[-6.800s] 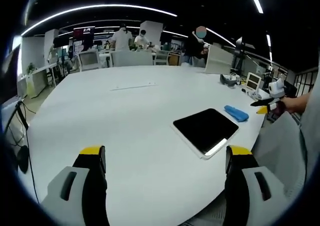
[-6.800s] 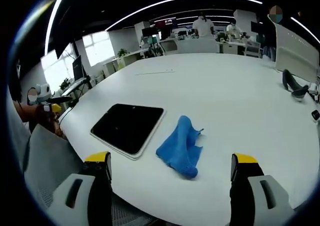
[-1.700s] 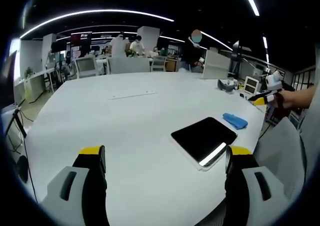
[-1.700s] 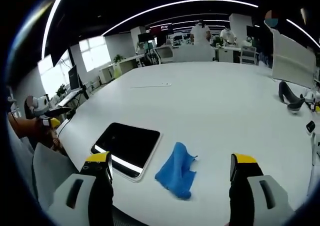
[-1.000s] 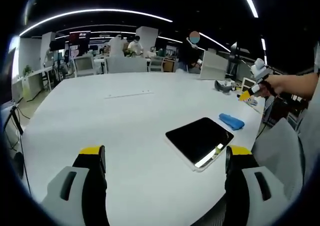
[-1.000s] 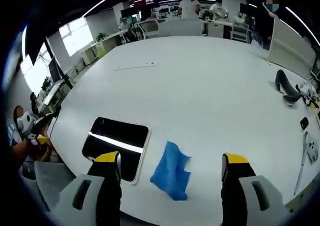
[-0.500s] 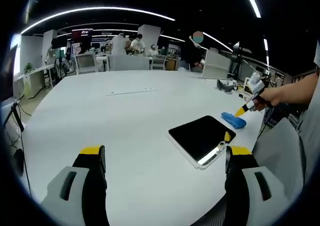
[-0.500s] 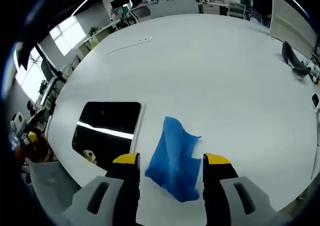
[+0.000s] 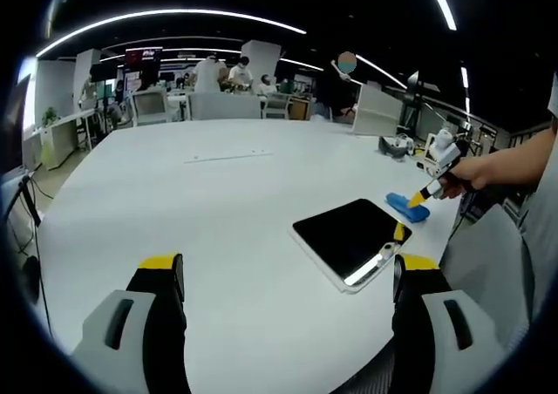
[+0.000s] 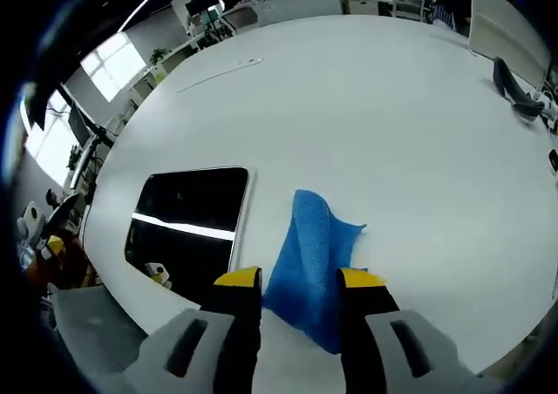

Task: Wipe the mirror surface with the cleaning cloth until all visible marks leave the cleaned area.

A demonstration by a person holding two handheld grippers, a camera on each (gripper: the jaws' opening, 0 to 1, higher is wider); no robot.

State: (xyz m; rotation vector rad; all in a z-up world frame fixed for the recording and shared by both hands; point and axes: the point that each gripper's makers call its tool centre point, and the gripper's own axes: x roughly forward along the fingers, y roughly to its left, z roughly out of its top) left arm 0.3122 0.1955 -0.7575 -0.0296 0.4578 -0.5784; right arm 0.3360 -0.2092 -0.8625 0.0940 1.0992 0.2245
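The mirror (image 9: 349,235) is a dark rectangular slab with a pale rim, lying flat near the white table's front edge. A crumpled blue cleaning cloth (image 9: 405,207) lies just beyond its right side. My left gripper (image 9: 289,268) hangs wide open over bare table, well short of the mirror. A hand holds my right gripper (image 9: 422,195) down at the cloth. In the right gripper view, the right gripper (image 10: 299,279) has its jaws narrowed to either side of the cloth (image 10: 309,246), still with a gap between them. The mirror (image 10: 187,213) lies to the cloth's left.
The round white table (image 9: 200,202) stretches far back. A black curved object (image 10: 514,91) lies at its far right. A grey chair back (image 9: 488,259) stands at the near edge beside the mirror. People sit at desks (image 9: 218,98) in the background.
The right gripper has come down over the blue cloth, and its jaws have narrowed from wide open to close around it. The left gripper has hardly moved.
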